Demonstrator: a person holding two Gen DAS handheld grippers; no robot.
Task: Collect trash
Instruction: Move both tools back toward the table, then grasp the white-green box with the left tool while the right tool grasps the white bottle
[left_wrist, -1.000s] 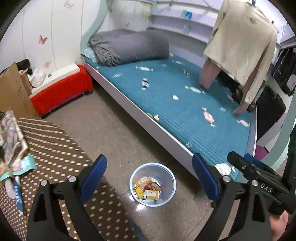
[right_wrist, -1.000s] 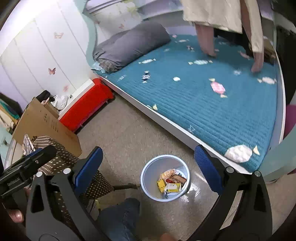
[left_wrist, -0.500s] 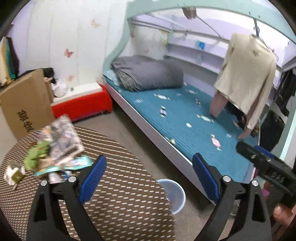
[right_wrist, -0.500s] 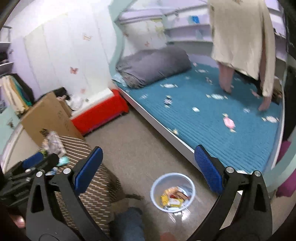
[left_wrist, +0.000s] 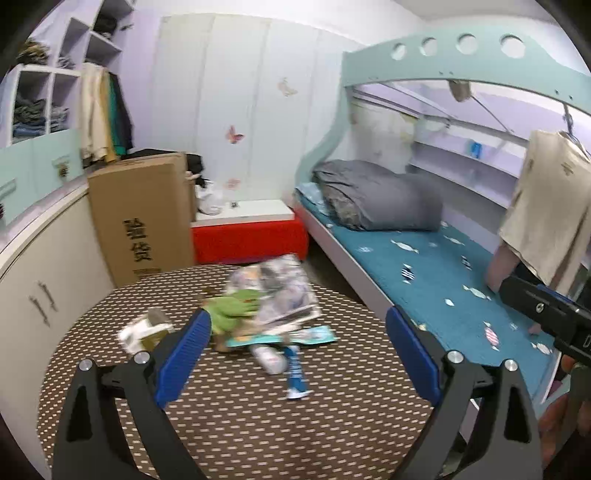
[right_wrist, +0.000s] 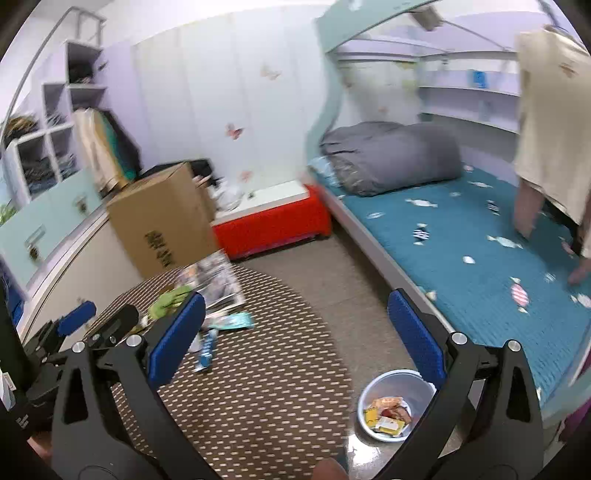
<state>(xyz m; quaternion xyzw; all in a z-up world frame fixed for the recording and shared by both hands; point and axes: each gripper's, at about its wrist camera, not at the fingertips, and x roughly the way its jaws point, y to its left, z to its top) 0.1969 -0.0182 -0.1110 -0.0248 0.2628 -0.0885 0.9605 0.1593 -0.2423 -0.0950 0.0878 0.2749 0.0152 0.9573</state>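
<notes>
A pile of trash lies on the round brown dotted table (left_wrist: 240, 417): a green wrapper (left_wrist: 232, 308), a large silver printed bag (left_wrist: 275, 291), a teal packet (left_wrist: 291, 338), a blue stick wrapper (left_wrist: 294, 373) and a white-olive box (left_wrist: 142, 330). My left gripper (left_wrist: 297, 360) is open and empty above the table, just short of the pile. My right gripper (right_wrist: 295, 338) is open and empty, higher, over the table's right edge (right_wrist: 325, 332). A grey bin (right_wrist: 395, 402) with several wrappers stands on the floor by the bed. The left gripper (right_wrist: 74, 321) shows in the right wrist view.
A bed with a teal mattress (left_wrist: 443, 284) and grey duvet (left_wrist: 376, 201) runs along the right. A red bench (left_wrist: 251, 236), a cardboard box (left_wrist: 144, 214) and cabinets (left_wrist: 40, 266) stand behind the table. A beige garment (left_wrist: 550, 210) hangs over the bed.
Both grippers have swung up and left from over the bin toward the table. The trash pile has come into the centre of the left wrist view. Both stay open.
</notes>
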